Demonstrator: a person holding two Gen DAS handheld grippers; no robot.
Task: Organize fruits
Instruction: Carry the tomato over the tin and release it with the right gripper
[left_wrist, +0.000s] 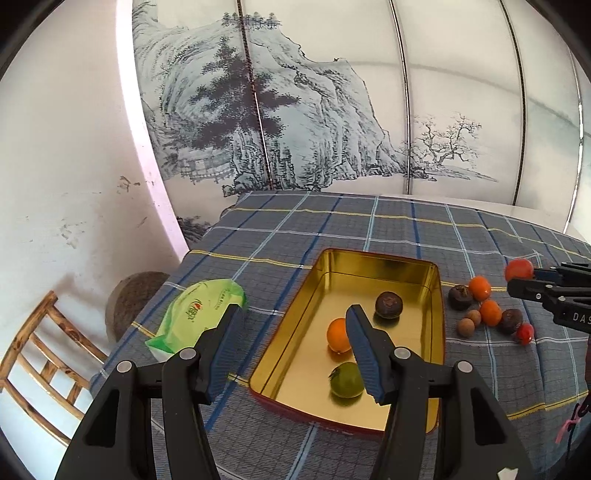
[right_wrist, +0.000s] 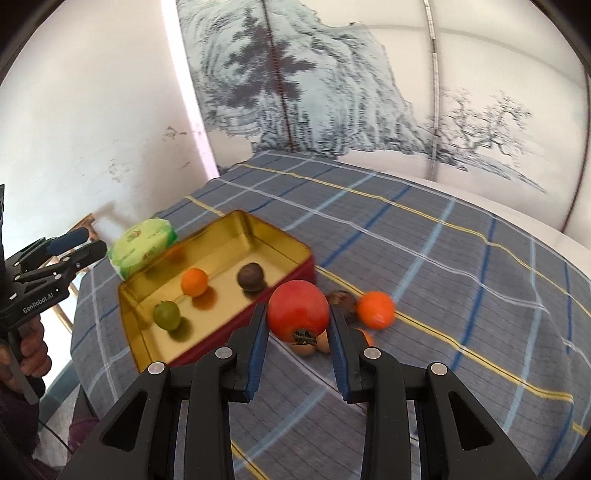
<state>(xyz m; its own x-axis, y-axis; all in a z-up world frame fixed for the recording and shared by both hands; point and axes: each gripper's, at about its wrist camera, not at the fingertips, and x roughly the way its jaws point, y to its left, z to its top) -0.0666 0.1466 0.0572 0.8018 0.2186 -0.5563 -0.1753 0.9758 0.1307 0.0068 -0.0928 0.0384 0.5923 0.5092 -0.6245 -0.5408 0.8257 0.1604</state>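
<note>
A gold tin (left_wrist: 437, 295) (right_wrist: 236, 225) lies on the plaid cloth holding an orange (left_wrist: 337, 334) (right_wrist: 194, 282), a green fruit (left_wrist: 346, 379) (right_wrist: 166, 314) and a dark brown fruit (left_wrist: 388, 304) (right_wrist: 250, 276). My right gripper (right_wrist: 298, 314) (left_wrist: 517, 275) is shut on a red tomato (right_wrist: 297, 310) (left_wrist: 519, 269), lifted above the cloth just right of the tin. More small fruits (left_wrist: 489, 312) lie in a cluster right of the tin; an orange one (right_wrist: 375, 309) shows beside the tomato. My left gripper (left_wrist: 295, 314) hangs open over the tin's near left side, holding nothing.
A green packet (left_wrist: 192, 314) (right_wrist: 142, 243) lies on the cloth left of the tin. A wooden chair (left_wrist: 40, 354) and a round stool (left_wrist: 129, 299) stand off the table's left edge. A painted screen (left_wrist: 295, 110) backs the table. A hand (right_wrist: 35, 354) grips the left tool.
</note>
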